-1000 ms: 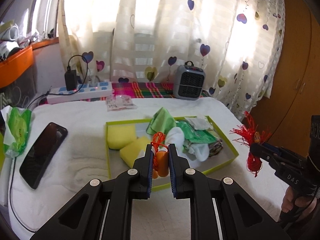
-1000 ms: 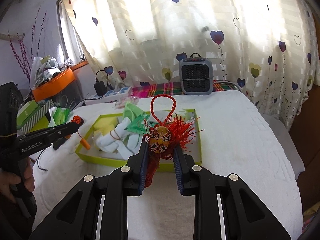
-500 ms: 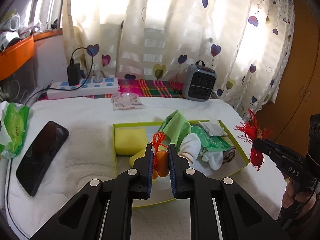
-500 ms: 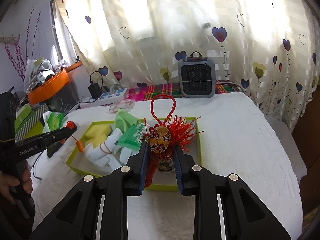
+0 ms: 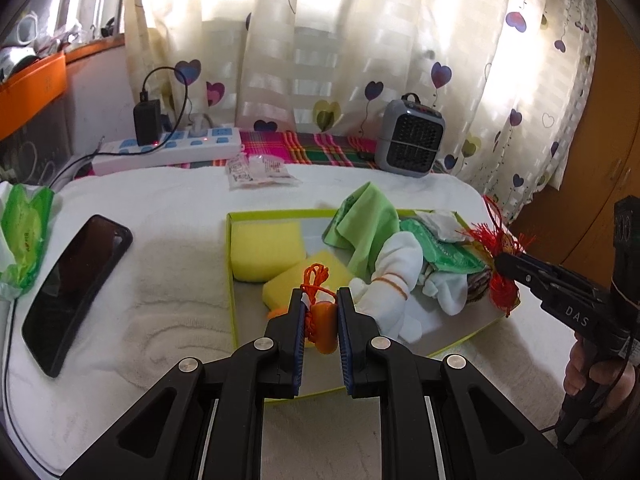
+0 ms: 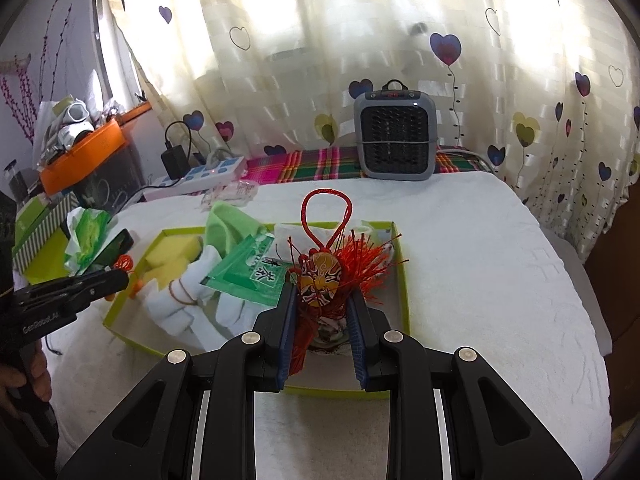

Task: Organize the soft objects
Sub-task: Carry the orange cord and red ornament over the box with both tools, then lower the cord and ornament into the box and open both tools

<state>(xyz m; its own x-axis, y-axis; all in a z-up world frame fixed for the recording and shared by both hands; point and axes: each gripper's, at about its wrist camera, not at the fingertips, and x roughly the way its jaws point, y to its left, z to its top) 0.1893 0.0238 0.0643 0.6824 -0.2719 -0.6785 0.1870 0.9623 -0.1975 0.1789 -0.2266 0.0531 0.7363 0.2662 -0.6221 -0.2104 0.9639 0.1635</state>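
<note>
Right now your left gripper (image 5: pixel 320 304) is clamping an orange corded trinket (image 5: pixel 322 320) above the green-rimmed tray (image 5: pixel 230 276), while your right gripper (image 6: pixel 322 300) is pinching the red tasselled mask charm (image 6: pixel 320 274) over the tray's near edge.

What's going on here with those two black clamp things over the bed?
A person is sorting soft items into a green-rimmed tray on a white towel. The left gripper is shut on a small orange charm with a cord, held over the tray's near side. The right gripper is shut on a red tassel ornament with a painted mask, held above the tray's right end. Yellow sponges, white socks and a green cloth already lie inside.
</note>
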